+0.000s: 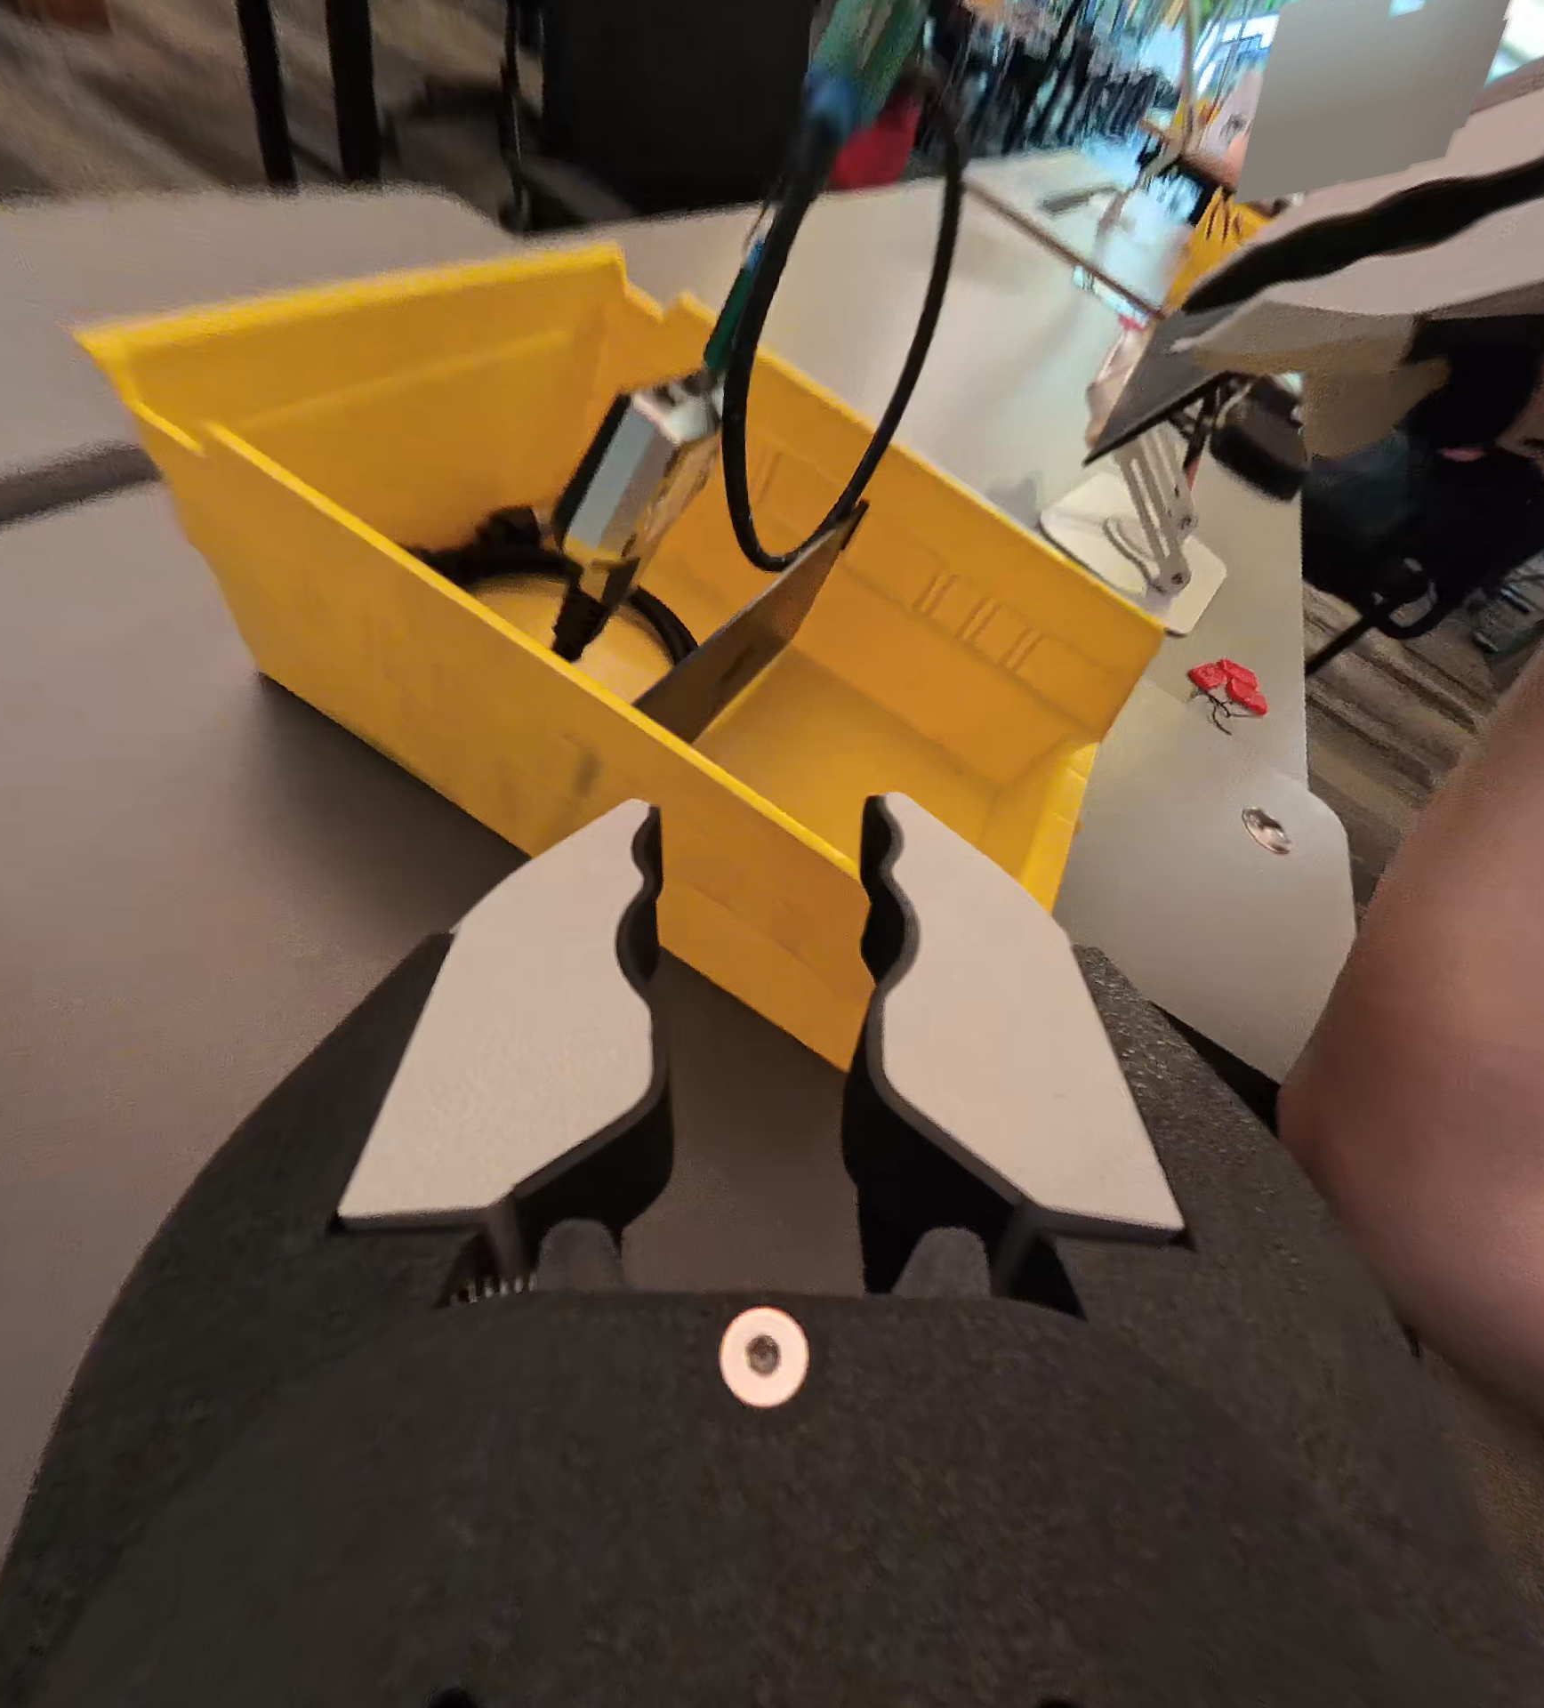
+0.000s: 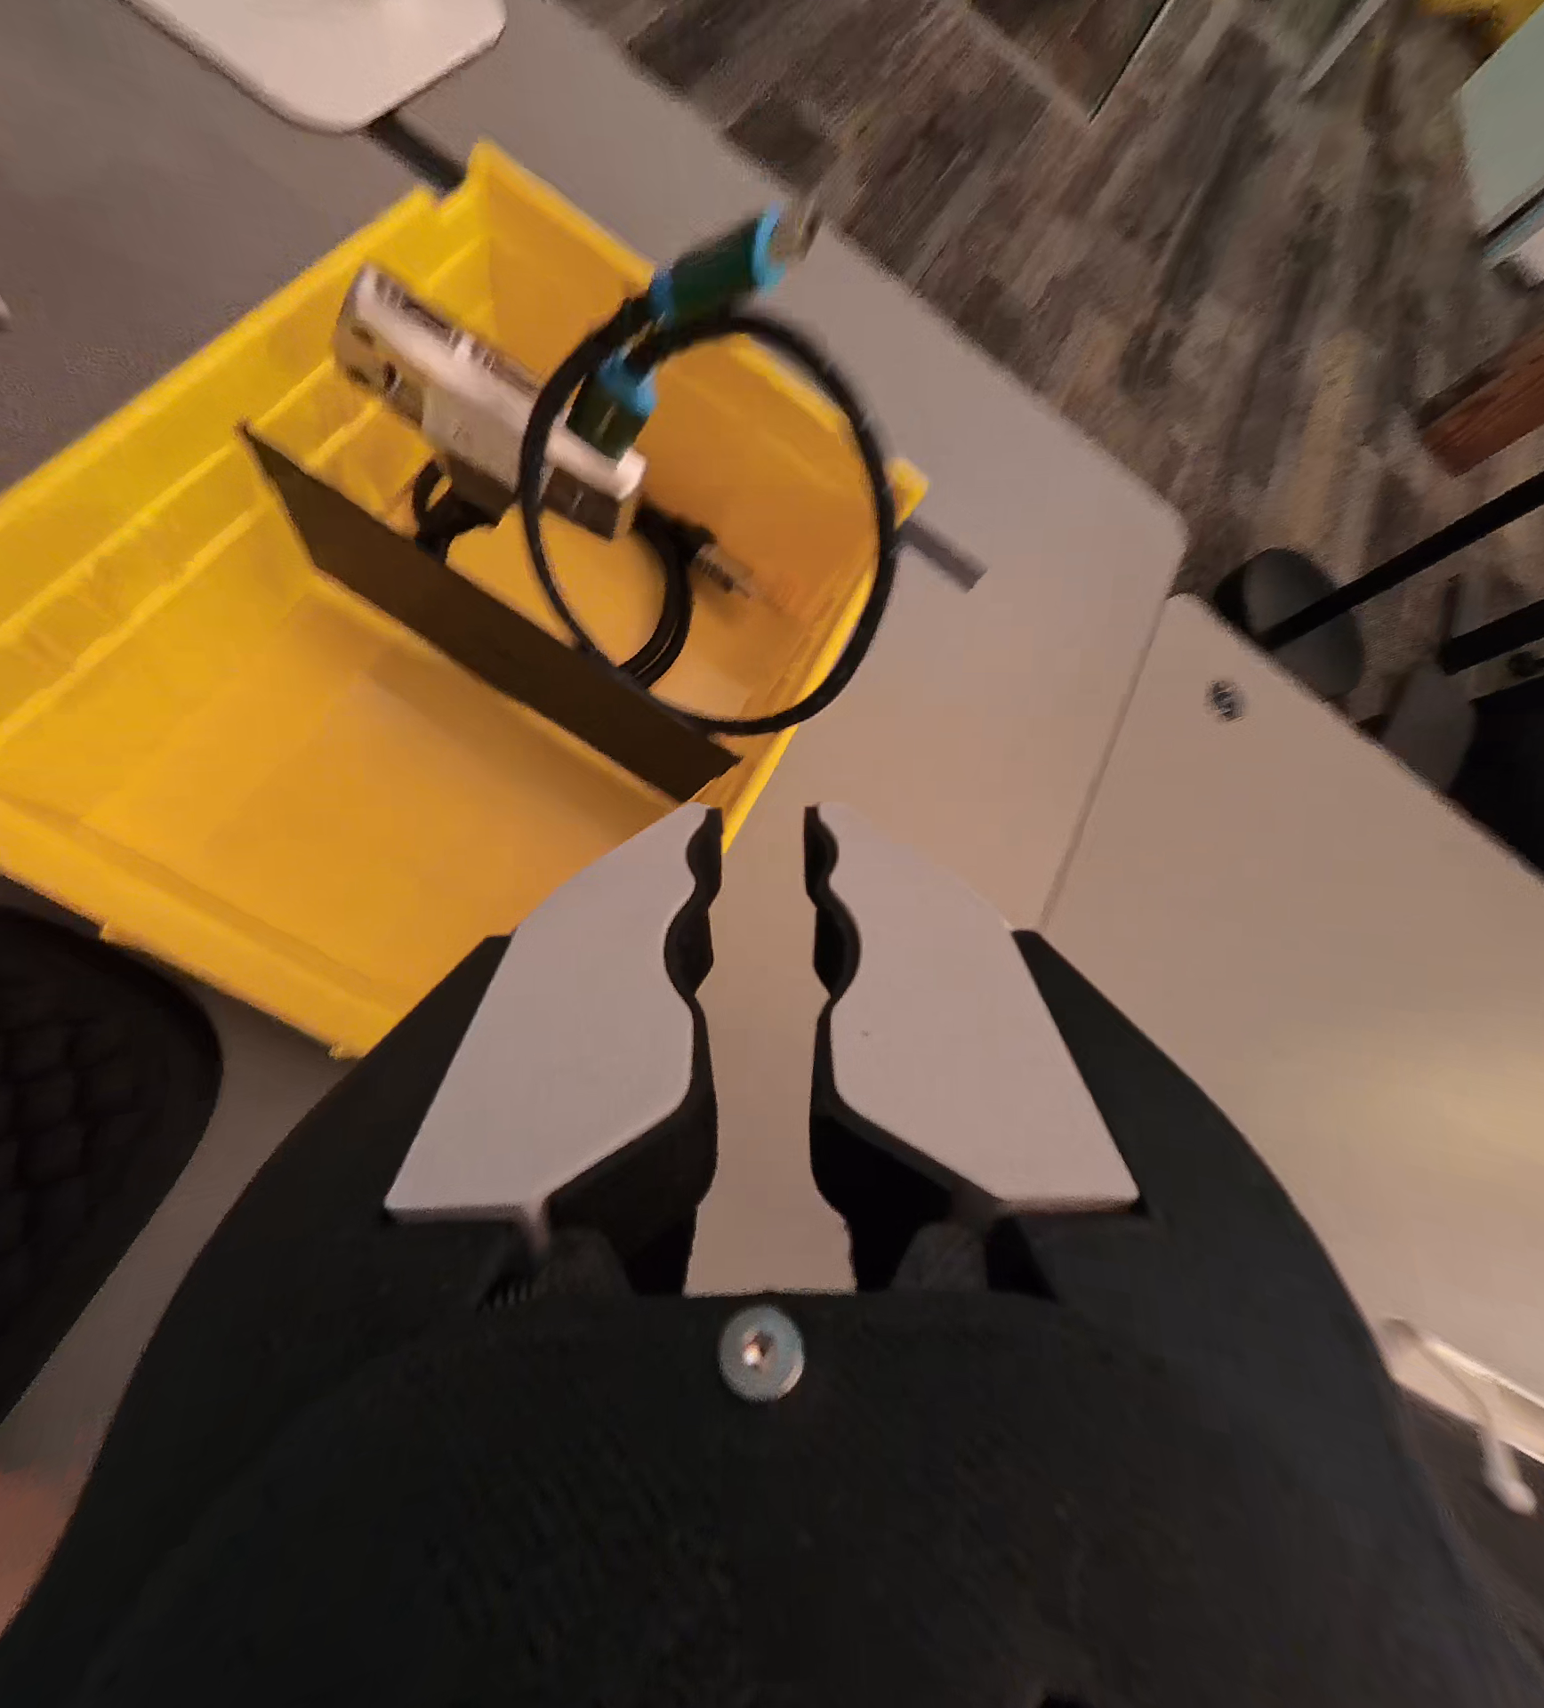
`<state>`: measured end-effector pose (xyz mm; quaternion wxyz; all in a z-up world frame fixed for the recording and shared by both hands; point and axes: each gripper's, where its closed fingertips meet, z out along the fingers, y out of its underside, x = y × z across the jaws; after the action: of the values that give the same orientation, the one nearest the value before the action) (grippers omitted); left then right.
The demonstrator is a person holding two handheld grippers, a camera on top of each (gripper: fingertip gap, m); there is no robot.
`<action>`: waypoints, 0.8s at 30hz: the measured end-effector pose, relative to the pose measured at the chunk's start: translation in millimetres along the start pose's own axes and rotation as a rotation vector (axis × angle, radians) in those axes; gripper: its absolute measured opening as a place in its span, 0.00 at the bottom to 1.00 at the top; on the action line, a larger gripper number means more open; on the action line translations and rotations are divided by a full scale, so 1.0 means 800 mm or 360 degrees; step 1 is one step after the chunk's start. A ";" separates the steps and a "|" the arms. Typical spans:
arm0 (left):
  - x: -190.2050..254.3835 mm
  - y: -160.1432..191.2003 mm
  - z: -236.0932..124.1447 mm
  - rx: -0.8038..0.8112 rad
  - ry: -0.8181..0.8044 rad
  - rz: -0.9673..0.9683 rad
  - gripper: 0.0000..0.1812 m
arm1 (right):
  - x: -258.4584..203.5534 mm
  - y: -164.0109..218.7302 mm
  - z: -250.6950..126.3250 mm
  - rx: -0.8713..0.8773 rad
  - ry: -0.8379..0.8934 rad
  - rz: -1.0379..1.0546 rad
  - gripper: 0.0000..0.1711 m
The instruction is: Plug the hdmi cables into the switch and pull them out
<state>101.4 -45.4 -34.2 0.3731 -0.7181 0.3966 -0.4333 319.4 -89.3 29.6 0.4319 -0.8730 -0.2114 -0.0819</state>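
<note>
From the left wrist view, my left gripper point(image 1: 759, 823) hangs with its flat grey fingers point(image 1: 528, 1007) spread and nothing between them, just over the near wall of a yellow plastic bin point(image 1: 491, 647) on the matte grey surface point(image 1: 57, 832). A dark divider point(image 1: 741, 638) splits the bin. In the far compartment, at 12 o'clock from my fingers, the silver metal switch point(image 1: 630, 490) stands tilted, with a coil of black cord point(image 1: 657, 619) under it. A thin black hdmi cable point(image 1: 842, 388) loops above the bin wall, its green-blue plug point(image 1: 731, 323) at the top end of the switch; blur stops me telling whether it is seated. At 2 o'clock the right gripper point(image 1: 1397, 240) juts in, wavy-edged, above a white stand point(image 1: 1138, 545). Small red clips point(image 1: 1228, 686) lie at 3 o'clock, and a bare forearm point(image 1: 1471, 924) fills the right edge.

From the right wrist view, my right gripper point(image 2: 761, 813) holds nothing, its fingers point(image 2: 962, 1035) apart by a narrow gap, over the bin's point(image 2: 195, 786) corner. The near compartment shows only ribbed yellow floor. Past the divider point(image 2: 473, 591), at 11 o'clock, the switch point(image 2: 473, 407) lies boxy and shiny, the cable point(image 2: 870, 518) ringing it in one round loop, and a second blue plug point(image 2: 750, 250) is raised free. A black honeycomb-textured pad point(image 2: 38, 1109) sits at 9 o'clock.
</note>
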 end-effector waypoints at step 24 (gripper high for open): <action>-0.288 0.041 -0.511 -0.0486 -0.1032 0.0401 0.29 | -0.183 -0.318 -0.124 0.1968 -0.0236 -0.0161 0.21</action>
<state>-353.6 68.2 3.7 0.4182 -0.8110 0.4030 -0.0701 80.4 -74.3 225.7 0.8370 -0.4537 -0.2903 0.0960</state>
